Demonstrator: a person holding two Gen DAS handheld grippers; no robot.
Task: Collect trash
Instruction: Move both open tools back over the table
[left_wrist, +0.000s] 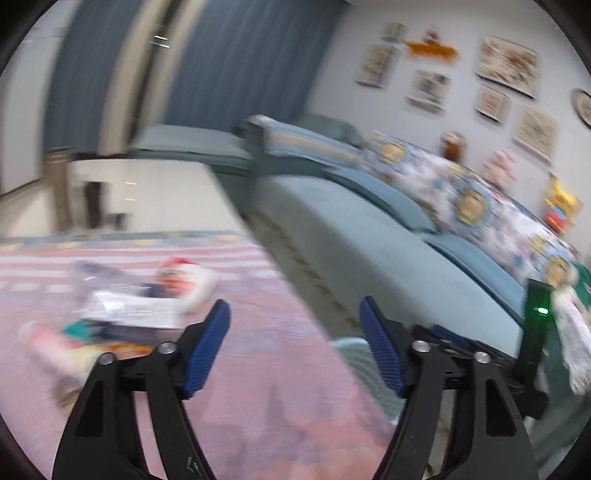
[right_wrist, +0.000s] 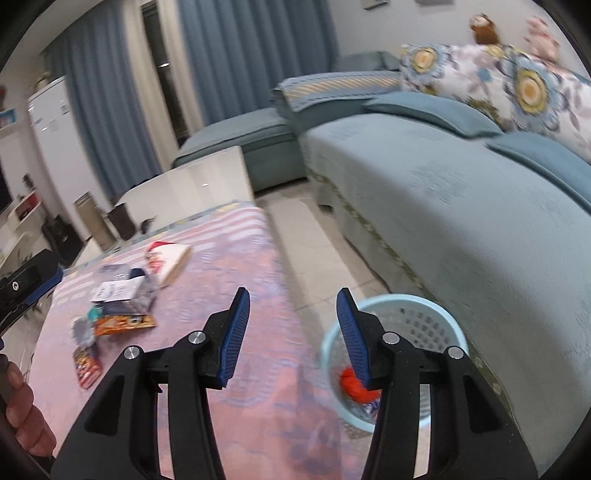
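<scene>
Several pieces of trash lie on the pink patterned tablecloth (right_wrist: 236, 266): a white snack box (right_wrist: 168, 260), a crumpled blue-white carton (right_wrist: 123, 295), an orange wrapper (right_wrist: 123, 322) and a small red packet (right_wrist: 86, 365). The same pile shows blurred in the left wrist view (left_wrist: 129, 314). A light blue basket (right_wrist: 417, 317) stands on the floor beside the table, holding a red-orange wad (right_wrist: 354, 384). My right gripper (right_wrist: 293, 314) is open and empty above the table edge near the basket. My left gripper (left_wrist: 295, 321) is open and empty, right of the pile.
A teal sofa (right_wrist: 461, 206) with floral cushions (right_wrist: 517, 85) runs along the right. A white low table (right_wrist: 192, 184) stands beyond the cloth-covered table. Bins (right_wrist: 92, 221) stand on the floor at left. The other gripper (right_wrist: 26, 288) and a hand show at the left edge.
</scene>
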